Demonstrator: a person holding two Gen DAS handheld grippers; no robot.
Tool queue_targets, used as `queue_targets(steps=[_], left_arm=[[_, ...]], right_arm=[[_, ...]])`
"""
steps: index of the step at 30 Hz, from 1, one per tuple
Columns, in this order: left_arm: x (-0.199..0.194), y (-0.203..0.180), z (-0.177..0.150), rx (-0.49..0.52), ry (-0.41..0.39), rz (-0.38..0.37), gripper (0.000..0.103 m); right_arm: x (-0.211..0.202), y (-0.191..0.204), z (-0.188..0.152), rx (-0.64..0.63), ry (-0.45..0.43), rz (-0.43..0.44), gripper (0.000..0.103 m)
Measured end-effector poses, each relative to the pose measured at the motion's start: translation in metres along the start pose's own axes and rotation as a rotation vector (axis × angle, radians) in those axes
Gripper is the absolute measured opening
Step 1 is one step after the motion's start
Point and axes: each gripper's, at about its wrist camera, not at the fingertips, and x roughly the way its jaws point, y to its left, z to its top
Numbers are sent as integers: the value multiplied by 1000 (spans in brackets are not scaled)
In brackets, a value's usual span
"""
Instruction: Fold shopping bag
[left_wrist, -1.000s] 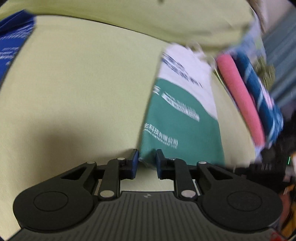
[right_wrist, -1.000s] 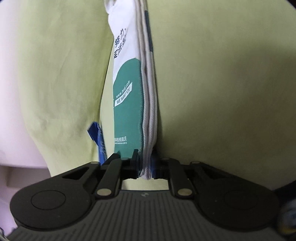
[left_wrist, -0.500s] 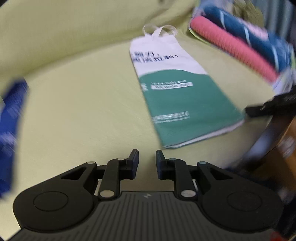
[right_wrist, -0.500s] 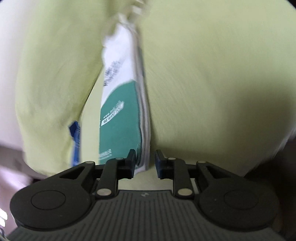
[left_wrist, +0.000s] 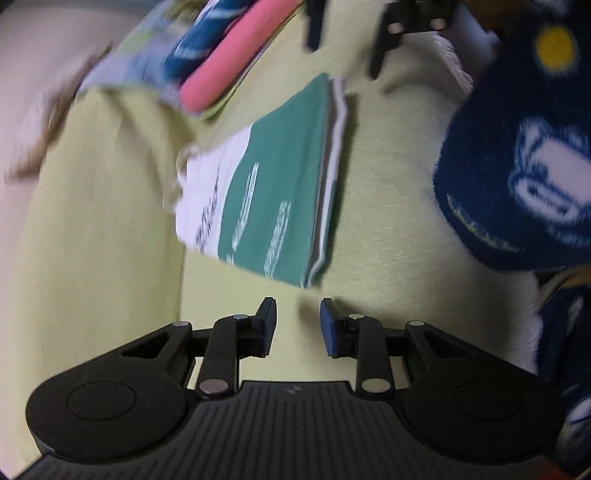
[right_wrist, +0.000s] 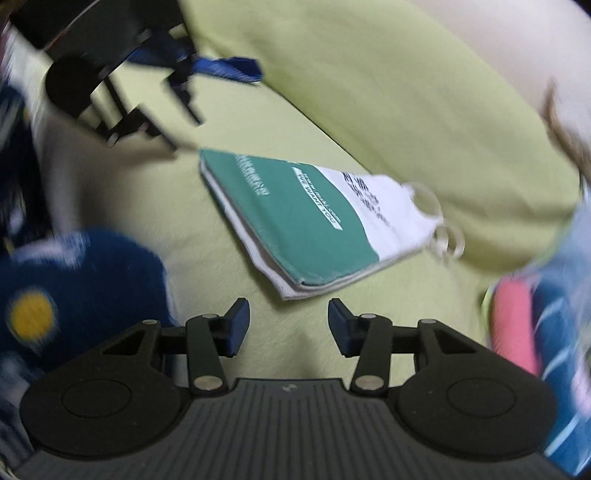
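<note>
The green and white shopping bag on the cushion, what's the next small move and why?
Probably draw both grippers back. The shopping bag lies folded flat on the yellow-green cushion, and the left gripper and right gripper have just been opening, nothing between their fingers.

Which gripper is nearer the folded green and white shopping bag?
Neither clearly. The left gripper and right gripper each hover open, just off a corner of the shopping bag.
</note>
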Motion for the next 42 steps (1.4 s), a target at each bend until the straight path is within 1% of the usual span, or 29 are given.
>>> queue_targets(steps=[3, 6, 9, 10, 11, 13, 15, 16, 17, 18, 19, 21, 22, 23, 25, 27, 28, 30, 32, 35, 38, 40, 42], left_arm=[[8, -6, -3, 72, -47, 13, 36], [16, -13, -7, 155, -105, 42, 35], [22, -21, -13, 240, -178, 66, 34], [26, -24, -15, 261, -196, 73, 31], [28, -25, -17, 267, -210, 76, 31], [34, -24, -16, 248, -230, 68, 29], [38, -18, -16, 224, -244, 38, 26], [40, -14, -16, 209, -244, 11, 18], [41, -10, -14, 191, -243, -17, 12], [41, -5, -12, 170, -240, -45, 11], [43, 1, -11, 136, -235, -77, 8], [46, 17, -7, 40, -219, -146, 8], [48, 25, -6, -22, -205, -182, 8], [50, 33, -6, -87, -189, -219, 8], [52, 47, -4, -194, -157, -282, 8], [52, 54, 0, -254, -134, -325, 8], [51, 57, 1, -278, -125, -344, 8], [46, 58, 6, -301, -120, -382, 8], [41, 55, 8, -336, -117, -436, 8], [50, 65, 9, -410, -96, -507, 9], [64, 84, 6, -496, -70, -581, 12], [69, 93, 3, -541, -56, -610, 16], [70, 99, -2, -592, -48, -632, 16]], right_arm=[[7, 9, -5, -135, -32, -34, 43], [21, 15, -7, -238, -33, -42, 43], [32, 17, -8, -306, -60, -59, 41], [34, 17, -8, -324, -73, -64, 41], [36, 17, -8, -340, -83, -69, 41], [40, 16, -10, -360, -103, -72, 41], [42, 13, -12, -375, -115, -72, 41], [43, 11, -13, -385, -124, -72, 40], [44, 10, -14, -396, -132, -70, 38], [46, 8, -15, -408, -137, -63, 33], [48, 7, -16, -419, -139, -56, 17], [51, 3, -17, -420, -134, -29, 13], [52, -1, -17, -390, -134, -3, 12], [53, -9, -14, -325, -127, 31, 12], [54, -29, -6, -155, -102, 111, 12], [58, -50, 0, 3, -74, 194, 12], [59, -59, 1, 61, -62, 230, 12], [61, -72, 0, 140, -34, 298, 12], [60, -82, -3, 205, -5, 369, 12], [57, -100, -14, 347, 36, 492, 13], [70, -122, -29, 567, 85, 613, 13], [78, -136, -38, 698, 118, 690, 12], [82, -145, -48, 803, 152, 748, 11]])
